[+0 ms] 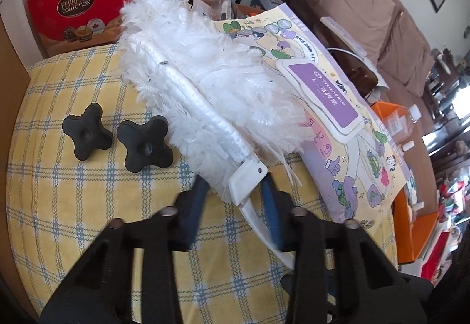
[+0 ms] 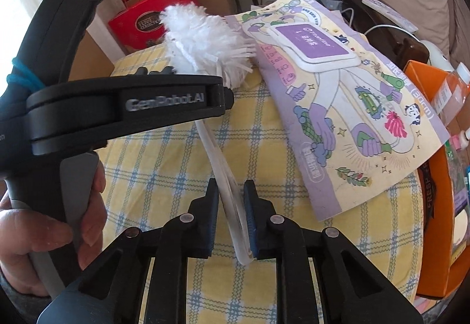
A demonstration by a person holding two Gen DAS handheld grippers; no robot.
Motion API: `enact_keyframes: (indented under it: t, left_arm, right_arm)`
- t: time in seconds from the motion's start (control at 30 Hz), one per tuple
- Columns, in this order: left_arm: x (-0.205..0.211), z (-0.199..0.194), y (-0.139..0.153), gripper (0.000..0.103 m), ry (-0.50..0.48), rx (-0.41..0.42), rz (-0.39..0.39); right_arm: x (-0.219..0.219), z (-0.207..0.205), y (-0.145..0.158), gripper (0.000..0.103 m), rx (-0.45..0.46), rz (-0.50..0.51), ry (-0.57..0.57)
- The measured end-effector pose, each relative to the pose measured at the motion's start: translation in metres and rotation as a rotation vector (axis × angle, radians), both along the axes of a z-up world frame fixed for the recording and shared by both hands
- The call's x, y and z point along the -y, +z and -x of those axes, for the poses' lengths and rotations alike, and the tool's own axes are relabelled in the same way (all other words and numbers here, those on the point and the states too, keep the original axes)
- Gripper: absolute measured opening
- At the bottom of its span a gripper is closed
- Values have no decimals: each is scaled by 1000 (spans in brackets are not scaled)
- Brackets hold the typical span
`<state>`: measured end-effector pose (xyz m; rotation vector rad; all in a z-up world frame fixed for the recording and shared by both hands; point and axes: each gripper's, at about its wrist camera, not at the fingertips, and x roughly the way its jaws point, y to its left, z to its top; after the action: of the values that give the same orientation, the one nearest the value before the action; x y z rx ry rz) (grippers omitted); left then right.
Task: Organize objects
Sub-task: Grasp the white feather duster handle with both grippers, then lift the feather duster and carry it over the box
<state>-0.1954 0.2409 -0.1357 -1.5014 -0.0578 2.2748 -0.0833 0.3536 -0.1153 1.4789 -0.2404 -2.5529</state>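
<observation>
A white fluffy duster [image 1: 188,71] lies on the yellow plaid cushion [image 1: 88,206], its head partly over a purple illustrated package [image 1: 346,130]. My left gripper [image 1: 235,185] is open, its blue pads either side of the duster's white plastic neck [image 1: 248,177]. My right gripper [image 2: 230,188] stands around the duster's thin white handle [image 2: 226,183], with a small gap on each side. The duster head also shows in the right wrist view [image 2: 202,36], partly hidden behind the left gripper's black body [image 2: 123,106]. Two black star knobs [image 1: 88,133] [image 1: 145,143] lie left of the duster.
A red Ferrero box [image 1: 79,9] and cardboard boxes stand behind the cushion. An orange box [image 2: 431,177] and a plastic bottle [image 2: 452,88] sit to the right. A brown sofa [image 1: 367,9] and a power strip [image 1: 343,33] lie beyond.
</observation>
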Motion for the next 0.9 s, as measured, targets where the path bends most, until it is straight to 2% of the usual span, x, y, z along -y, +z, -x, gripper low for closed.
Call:
enact_keyframes:
  t: [0.03,0.33,0.6,0.9]
  left_arm:
    - [0,0,-1,20,-3,9,-10]
    - [9,-9,17,19,4,-31,-40]
    - [24,-16,57,19,12,-85,-69]
    - [69,-23,114,19,60,-163,-73]
  right_arm:
    - [2,0,0,14,1,5,8]
    - [8,-7,15,12,-36,-4,14]
    - [17,-12,45,12,-95,-3,25]
    - [50,-19,91,12,-177,-26,93]
